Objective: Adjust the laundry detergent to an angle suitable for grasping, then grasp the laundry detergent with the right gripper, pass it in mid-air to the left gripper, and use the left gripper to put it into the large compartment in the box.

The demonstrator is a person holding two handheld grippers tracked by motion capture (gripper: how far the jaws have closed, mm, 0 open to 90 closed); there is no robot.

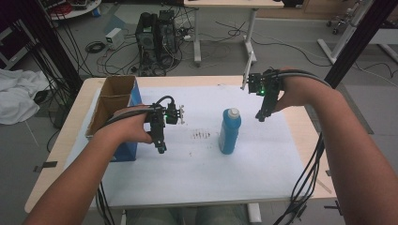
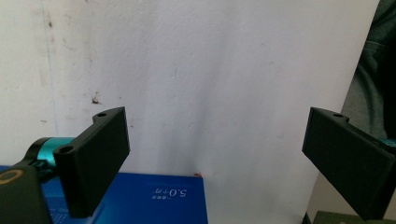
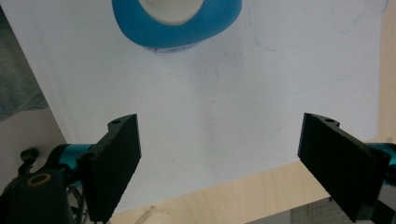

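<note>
A blue bottle [image 1: 229,130] with a white cap stands upright near the middle of the white sheet [image 1: 197,173] that covers the table. My left gripper [image 1: 161,148] hangs to the bottom left of the bottle, points down and is open with nothing between its jaws. My right gripper [image 1: 260,116] hovers just right of the bottle's top, also open and empty. In the right gripper view the bottle [image 3: 177,23] shows from above at the top edge, beyond the spread jaws. In the left gripper view the open jaws frame bare white sheet [image 2: 210,93].
An open cardboard box with blue sides [image 1: 114,110] stands at the table's left, right beside my left hand; its blue printed side [image 2: 154,198] fills the bottom of the left gripper view. A dark smudge [image 1: 202,135] marks the sheet. Cables trail from both grippers.
</note>
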